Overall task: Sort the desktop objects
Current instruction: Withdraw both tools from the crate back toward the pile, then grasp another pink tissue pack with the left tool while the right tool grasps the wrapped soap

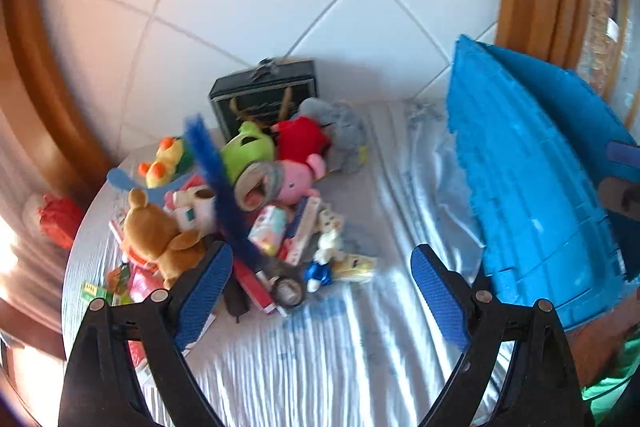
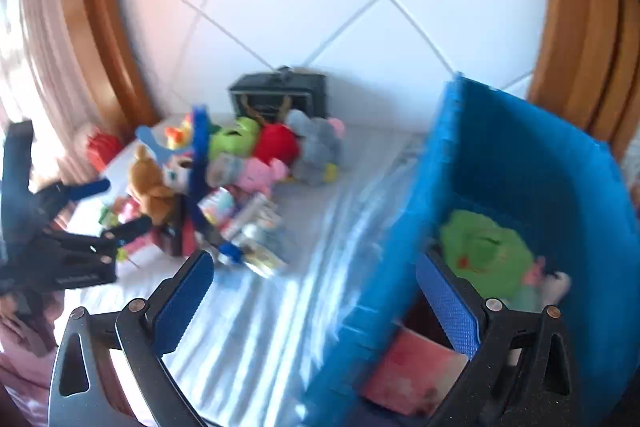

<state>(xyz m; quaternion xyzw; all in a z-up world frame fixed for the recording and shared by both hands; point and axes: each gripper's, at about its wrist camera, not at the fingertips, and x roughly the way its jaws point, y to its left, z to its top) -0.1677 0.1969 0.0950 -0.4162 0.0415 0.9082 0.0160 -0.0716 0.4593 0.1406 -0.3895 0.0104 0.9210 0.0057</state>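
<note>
Blue ribbed pads line both claws, and both stand wide apart with nothing between them. From its own camera the left gripper [image 1: 322, 291] hangs over the striped tablecloth [image 1: 360, 359], its left finger [image 1: 204, 291] overlapping the near edge of the toy pile [image 1: 240, 195] at about ten o'clock; whether it touches the red box there I cannot tell. The right gripper [image 2: 316, 303] straddles the near wall of the blue bin [image 2: 520, 163], one finger over the cloth and the other finger [image 2: 448, 307] inside the bin, touching nothing that I can make out. In the right view the left gripper also shows at nine o'clock, low, its fingers spread and pointed toward the pile. The heap holds a brown bear [image 1: 156, 231], a pink pig [image 1: 298, 175], a red plush [image 1: 302, 139], a green plush [image 1: 248, 151], a grey plush [image 1: 340, 131] and a long blue fuzzy strip [image 1: 216, 171] slanting across them, with a dark box [image 1: 264, 95] behind at twelve o'clock. Inside the bin lie a green plush toy [image 2: 488, 251] and a reddish flat item [image 2: 416, 371], both smeared by blur. The bin is cut off at the right edge of both views, and the small packets at the pile's front are too blurred to name.
</note>
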